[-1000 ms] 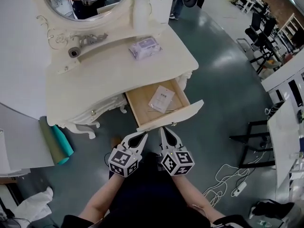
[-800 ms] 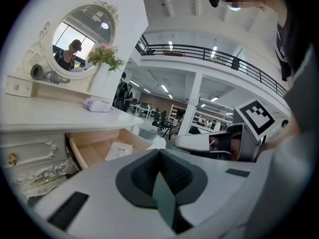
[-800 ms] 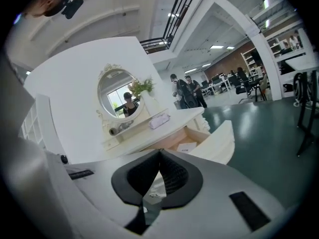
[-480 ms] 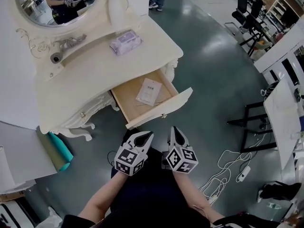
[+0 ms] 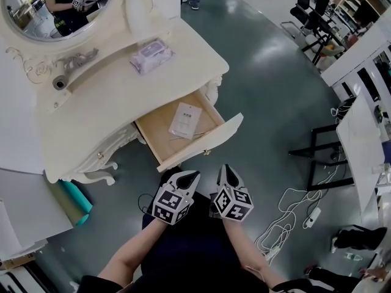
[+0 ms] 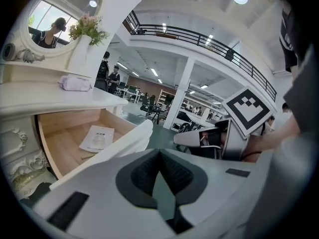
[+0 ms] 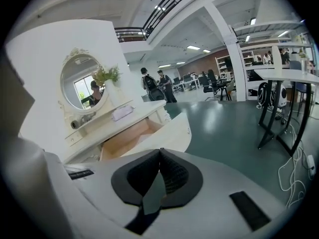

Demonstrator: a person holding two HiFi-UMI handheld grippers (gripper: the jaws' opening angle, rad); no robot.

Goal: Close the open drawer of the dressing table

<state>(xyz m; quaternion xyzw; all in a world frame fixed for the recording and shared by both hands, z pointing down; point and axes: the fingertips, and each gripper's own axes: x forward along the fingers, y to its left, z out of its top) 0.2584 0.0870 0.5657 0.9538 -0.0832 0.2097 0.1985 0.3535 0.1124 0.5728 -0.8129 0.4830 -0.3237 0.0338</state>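
drawer (image 5: 183, 130) | wooden interior, cream front | pulled open (booklet (image 5: 185, 120) inside) | dressing table (image 5: 116, 96)

The person's forearms (image 5: 131, 252) extend from the near edge, the left gripper (image 5: 193, 176) and right gripper (image 5: 227, 168) held side by side (marker cubes (image 5: 172, 205) facing up), both pairs of jaws pressed together.

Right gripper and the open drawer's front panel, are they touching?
Apart. The head view shows bare floor between the right gripper and the drawer front.

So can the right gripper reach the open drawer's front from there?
Probably yes: only bare floor lies between the right gripper and the drawer front, and its jaws are together and empty.
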